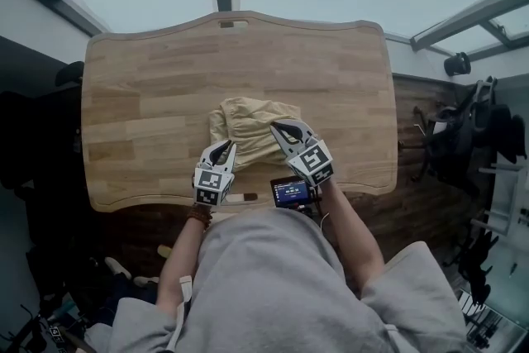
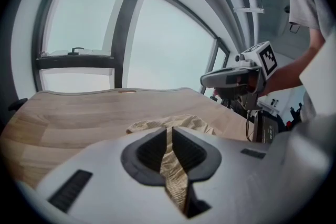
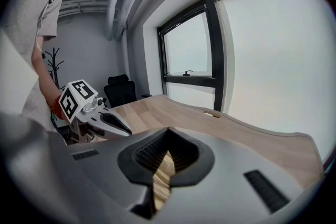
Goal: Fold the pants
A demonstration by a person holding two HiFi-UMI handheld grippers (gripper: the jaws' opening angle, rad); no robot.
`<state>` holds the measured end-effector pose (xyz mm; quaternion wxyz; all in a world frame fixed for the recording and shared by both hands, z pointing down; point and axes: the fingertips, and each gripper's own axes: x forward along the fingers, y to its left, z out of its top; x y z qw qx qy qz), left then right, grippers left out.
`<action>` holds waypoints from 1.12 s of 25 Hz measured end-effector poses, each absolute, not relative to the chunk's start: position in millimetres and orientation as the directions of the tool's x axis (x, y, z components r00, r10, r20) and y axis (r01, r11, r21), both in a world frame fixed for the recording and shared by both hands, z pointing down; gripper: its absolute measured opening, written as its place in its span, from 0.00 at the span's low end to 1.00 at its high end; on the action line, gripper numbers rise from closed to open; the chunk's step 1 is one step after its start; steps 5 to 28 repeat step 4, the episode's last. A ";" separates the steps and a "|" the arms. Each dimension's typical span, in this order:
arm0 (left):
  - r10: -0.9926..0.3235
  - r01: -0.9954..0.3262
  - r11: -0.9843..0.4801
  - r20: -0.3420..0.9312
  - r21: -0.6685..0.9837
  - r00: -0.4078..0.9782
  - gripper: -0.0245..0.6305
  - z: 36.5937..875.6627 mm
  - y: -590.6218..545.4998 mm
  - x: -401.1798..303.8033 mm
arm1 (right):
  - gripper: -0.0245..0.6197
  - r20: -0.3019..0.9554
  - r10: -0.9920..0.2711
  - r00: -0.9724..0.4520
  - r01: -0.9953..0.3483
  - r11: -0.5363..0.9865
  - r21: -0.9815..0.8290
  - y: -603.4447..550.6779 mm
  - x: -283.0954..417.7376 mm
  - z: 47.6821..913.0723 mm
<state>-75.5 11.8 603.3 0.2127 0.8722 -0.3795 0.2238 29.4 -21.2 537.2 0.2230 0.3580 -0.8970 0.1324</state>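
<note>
- Grey shirt (image 1: 273, 285) of the person fills the lower head view; both forearms reach forward over the wooden surface (image 1: 140, 95).
- Pants (image 1: 248, 121): tan, bunched in a loose heap at the front middle of the surface; not yet a flat fold.
- Left gripper (image 1: 225, 148): jaws pinched narrow on a ridge of tan cloth at the heap's near left edge.
- Right gripper (image 1: 278, 128): jaws closed tight on cloth at the near right edge.
- Step in hand, as judged: lifting two edge points to spread the garment; keep both pinches firm; raise evenly; draw the hands apart so the cloth hangs straight before it is laid flat.
</note>
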 end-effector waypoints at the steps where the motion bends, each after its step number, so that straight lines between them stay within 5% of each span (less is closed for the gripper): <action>1: -0.568 -0.761 -0.617 0.555 0.201 0.608 0.09 605.8 11.3 -78.5 | 0.04 0.502 -0.577 -0.644 -0.695 0.715 -0.071 -21.3 26.6 539.0; 28: -0.563 -0.768 -0.605 0.569 0.210 0.600 0.09 616.3 11.8 -86.8 | 0.04 0.521 -0.558 -0.646 -0.678 0.733 -0.057 -22.7 17.8 544.6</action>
